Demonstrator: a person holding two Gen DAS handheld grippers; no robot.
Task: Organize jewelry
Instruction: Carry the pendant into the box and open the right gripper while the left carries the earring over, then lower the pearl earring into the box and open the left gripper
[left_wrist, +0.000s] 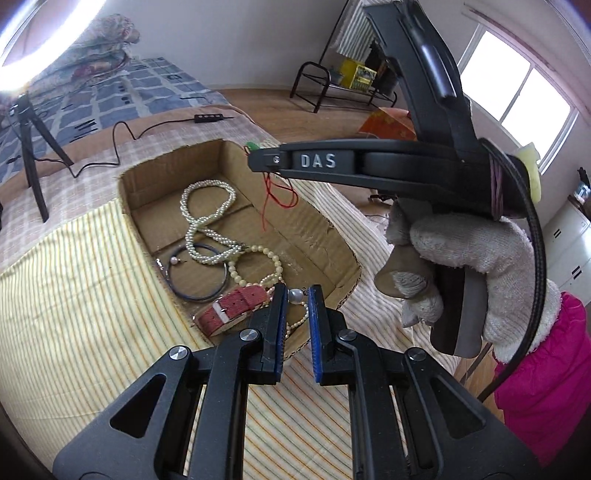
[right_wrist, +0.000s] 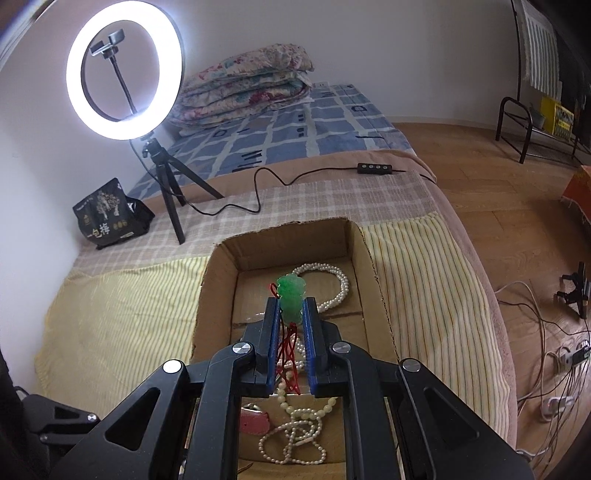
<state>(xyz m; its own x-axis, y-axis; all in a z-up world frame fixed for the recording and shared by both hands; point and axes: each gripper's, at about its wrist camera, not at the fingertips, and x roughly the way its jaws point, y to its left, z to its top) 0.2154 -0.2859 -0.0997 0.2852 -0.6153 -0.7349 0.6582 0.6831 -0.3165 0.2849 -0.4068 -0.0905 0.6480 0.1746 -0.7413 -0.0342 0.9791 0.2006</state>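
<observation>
An open cardboard box (left_wrist: 343, 254) lies on the bed and holds a twisted pearl necklace (left_wrist: 207, 218), a dark bangle (left_wrist: 201, 271), a red watch strap (left_wrist: 236, 306) and a cream bead string (left_wrist: 273, 258). My left gripper (left_wrist: 297, 295) is open and empty just above the box's near end, with a grey pearl (left_wrist: 295, 295) seen between its fingers. My right gripper (right_wrist: 291, 306) is shut on a green jade pendant (right_wrist: 291, 295) with a red cord (right_wrist: 288, 350), held above the box (right_wrist: 369, 266). In the left wrist view the right gripper (left_wrist: 258, 162) hangs over the box's far end, cord (left_wrist: 277, 195) dangling.
A ring light on a tripod (right_wrist: 125, 74) and a black snack bag (right_wrist: 110, 214) stand on the bed behind the box. A black cable with a controller (right_wrist: 373, 168) crosses the blanket. Folded quilts (right_wrist: 247, 77) lie at the head. Wires (right_wrist: 546, 350) lie on the floor.
</observation>
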